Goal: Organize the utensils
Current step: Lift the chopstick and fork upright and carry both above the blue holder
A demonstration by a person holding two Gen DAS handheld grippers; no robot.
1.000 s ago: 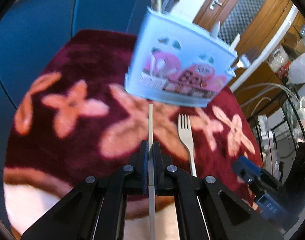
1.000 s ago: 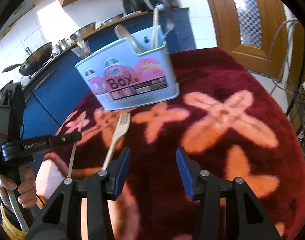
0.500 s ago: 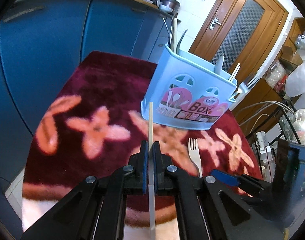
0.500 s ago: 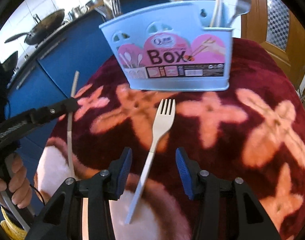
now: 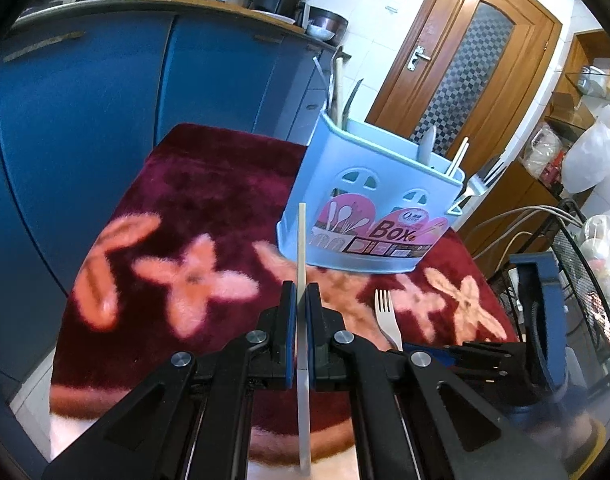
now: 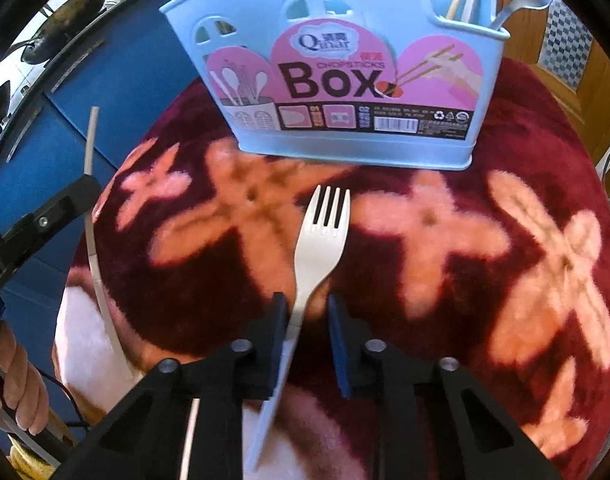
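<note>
Left gripper tilts downward above the dark red flowered rug, its jaws pinching a thin pale chopstick. Right gripper points steeply down; its jaws have just been closing around the handle of the cream plastic fork lying on the rug, the right pad still apart from it. Behind stands a light blue plastic utensil holder labelled "Qinar CHOPSTICKS Box".
</note>
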